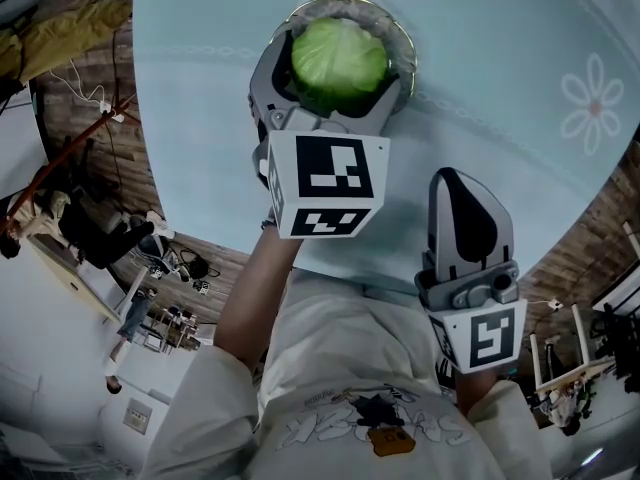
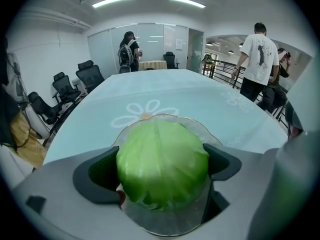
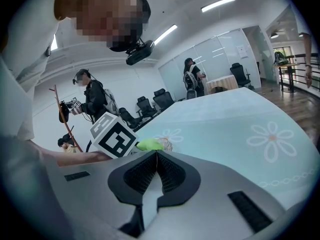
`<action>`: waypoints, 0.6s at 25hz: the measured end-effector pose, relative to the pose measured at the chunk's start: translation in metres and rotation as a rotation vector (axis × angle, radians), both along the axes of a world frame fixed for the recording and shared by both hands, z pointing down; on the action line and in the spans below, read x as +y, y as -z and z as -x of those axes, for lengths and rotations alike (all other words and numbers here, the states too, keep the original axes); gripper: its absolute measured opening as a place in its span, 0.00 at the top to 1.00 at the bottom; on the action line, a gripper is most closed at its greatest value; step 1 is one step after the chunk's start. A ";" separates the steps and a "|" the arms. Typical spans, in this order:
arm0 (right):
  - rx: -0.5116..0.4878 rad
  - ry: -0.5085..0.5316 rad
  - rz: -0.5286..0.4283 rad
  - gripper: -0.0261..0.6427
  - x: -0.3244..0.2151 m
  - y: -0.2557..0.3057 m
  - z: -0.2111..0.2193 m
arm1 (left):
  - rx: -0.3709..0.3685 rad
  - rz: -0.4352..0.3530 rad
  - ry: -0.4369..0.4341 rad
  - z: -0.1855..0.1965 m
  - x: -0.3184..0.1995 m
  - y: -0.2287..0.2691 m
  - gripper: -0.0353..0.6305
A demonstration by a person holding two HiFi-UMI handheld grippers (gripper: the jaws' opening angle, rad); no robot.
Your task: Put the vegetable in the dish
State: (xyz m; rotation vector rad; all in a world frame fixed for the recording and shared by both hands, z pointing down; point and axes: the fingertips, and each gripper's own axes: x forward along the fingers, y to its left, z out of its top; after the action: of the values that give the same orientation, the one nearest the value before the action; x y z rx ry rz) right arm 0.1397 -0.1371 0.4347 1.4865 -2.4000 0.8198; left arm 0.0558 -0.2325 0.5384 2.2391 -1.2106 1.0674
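- The left arm (image 1: 250, 298) is stretched forward over the desk (image 1: 500, 68), with the forearm bare below a white sleeve. The left hand-held gripper (image 1: 340, 68) points away from the body.
- Its jaws are wide and press on both sides of a green cabbage (image 1: 338, 48). The cabbage is directly over a clear glass dish (image 1: 350, 4); I cannot tell if it touches the dish.
- The marker cube (image 1: 325, 183) on this gripper carries only black-and-white square patterns.
- The desk is pale blue with a flower pattern (image 1: 593, 103).
- The grey print on the shirt (image 1: 370, 423) is upside down, and I cannot read it surely.
- The right hand-held gripper (image 1: 452, 178) is kept near the body, over the edge of the desk and well apart from the dish. Its jaws are pressed together with nothing between them.
- Only the left gripper view shows office chairs (image 2: 67, 86) and people (image 2: 259, 59) standing at the far end of the desk.
- Only the right gripper view shows the cabbage from the side, just beside the left cube.
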 end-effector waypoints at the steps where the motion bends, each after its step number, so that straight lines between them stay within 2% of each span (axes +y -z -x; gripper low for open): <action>1: 0.002 -0.001 0.001 0.93 -0.001 -0.001 0.001 | 0.017 -0.011 -0.005 0.000 -0.003 0.003 0.16; 5: 0.006 -0.004 0.003 0.93 -0.005 -0.002 0.001 | 0.093 -0.022 -0.008 -0.002 -0.011 0.015 0.16; 15: 0.017 -0.009 -0.017 0.93 0.001 0.009 0.006 | 0.146 -0.052 0.006 0.004 -0.003 0.035 0.16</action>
State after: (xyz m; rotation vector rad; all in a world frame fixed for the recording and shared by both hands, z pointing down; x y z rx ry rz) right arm 0.1332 -0.1365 0.4258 1.5050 -2.3954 0.7879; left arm 0.0522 -0.2352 0.5032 2.3059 -1.1953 0.8620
